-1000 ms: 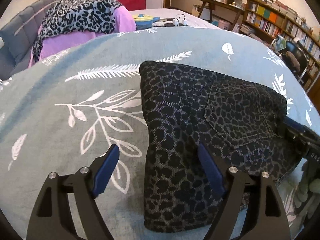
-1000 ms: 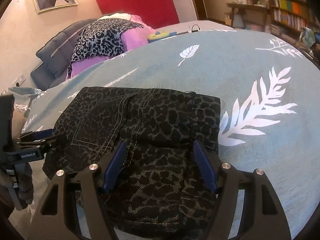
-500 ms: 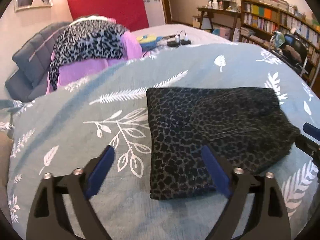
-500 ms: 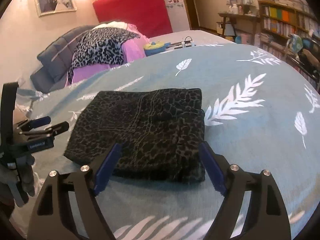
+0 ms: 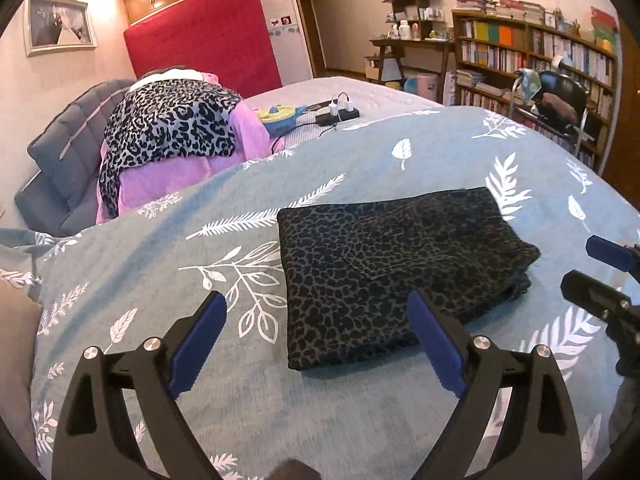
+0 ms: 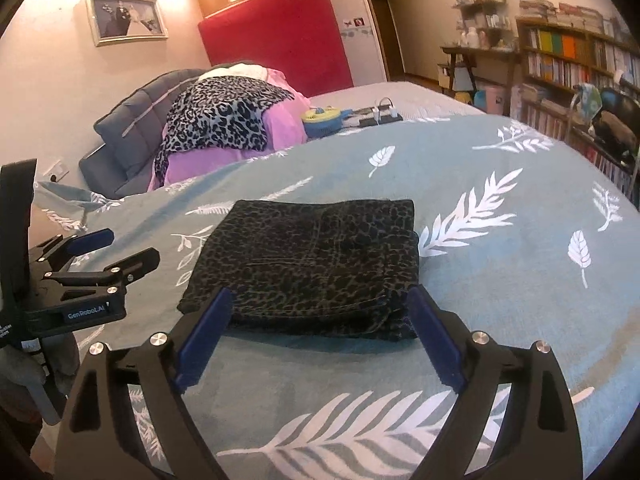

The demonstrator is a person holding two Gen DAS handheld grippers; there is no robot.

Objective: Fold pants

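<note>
The dark leopard-print pants (image 5: 392, 276) lie folded into a compact rectangle on the teal leaf-print bedspread (image 5: 160, 248). They also show in the right wrist view (image 6: 312, 264). My left gripper (image 5: 316, 320) is open and empty, hovering above the bed just short of the pants' near left corner. My right gripper (image 6: 320, 312) is open and empty, just short of the pants' near edge. The right gripper also shows at the right edge of the left wrist view (image 5: 600, 272). The left gripper also shows at the left of the right wrist view (image 6: 116, 248).
A pile of pink and leopard-print clothes (image 5: 172, 136) sits at the far left of the bed against a grey headboard (image 5: 64, 160). A yellow-blue gadget (image 5: 280, 114) and a power strip (image 5: 338, 116) lie far back. Bookshelves (image 5: 532, 60) stand at the right.
Both grippers have pulled back and up from the folded pants. The pants lie still and flat on the bed.
</note>
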